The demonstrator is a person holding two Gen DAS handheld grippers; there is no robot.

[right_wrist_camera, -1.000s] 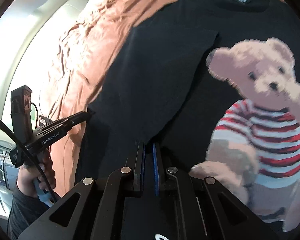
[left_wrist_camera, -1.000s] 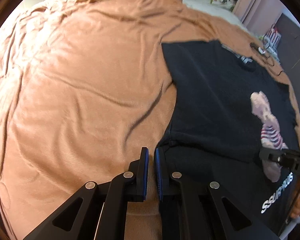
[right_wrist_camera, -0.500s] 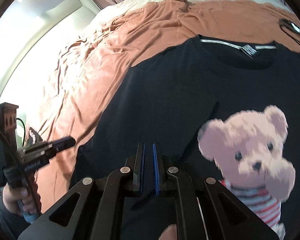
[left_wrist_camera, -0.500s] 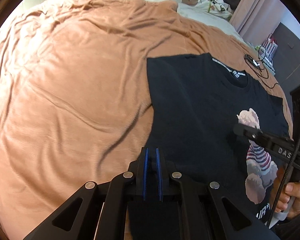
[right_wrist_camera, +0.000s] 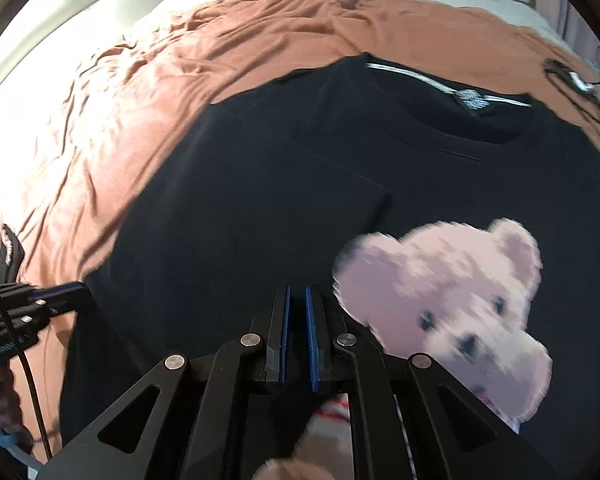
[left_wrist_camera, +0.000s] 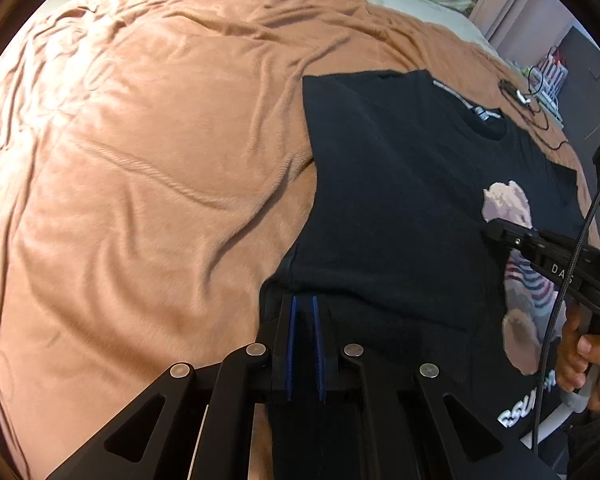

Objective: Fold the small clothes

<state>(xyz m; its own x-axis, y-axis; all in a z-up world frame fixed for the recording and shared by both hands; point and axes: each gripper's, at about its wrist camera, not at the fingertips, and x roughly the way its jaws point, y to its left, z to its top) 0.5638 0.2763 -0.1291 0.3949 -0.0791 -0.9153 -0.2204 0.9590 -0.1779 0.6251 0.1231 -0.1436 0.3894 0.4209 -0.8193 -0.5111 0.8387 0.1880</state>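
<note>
Toward the bed's right edge, black T-shirt, left side now folded inward; I hold both claws, left and right, pinched on its lifted hem.

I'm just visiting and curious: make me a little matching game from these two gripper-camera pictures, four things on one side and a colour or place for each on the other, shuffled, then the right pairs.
Things:
1. T-shirt
2. Blanket
3. Bear print
4. Cable

Descriptions:
A. Orange-brown and wrinkled, spread over the bed
B. Pale pink, printed on the shirt front
C. Black, lying flat on the blanket with one sleeve folded in
D. Thin and dark, on the blanket beyond the shirt's collar

Pairs: 1-C, 2-A, 3-B, 4-D
</note>
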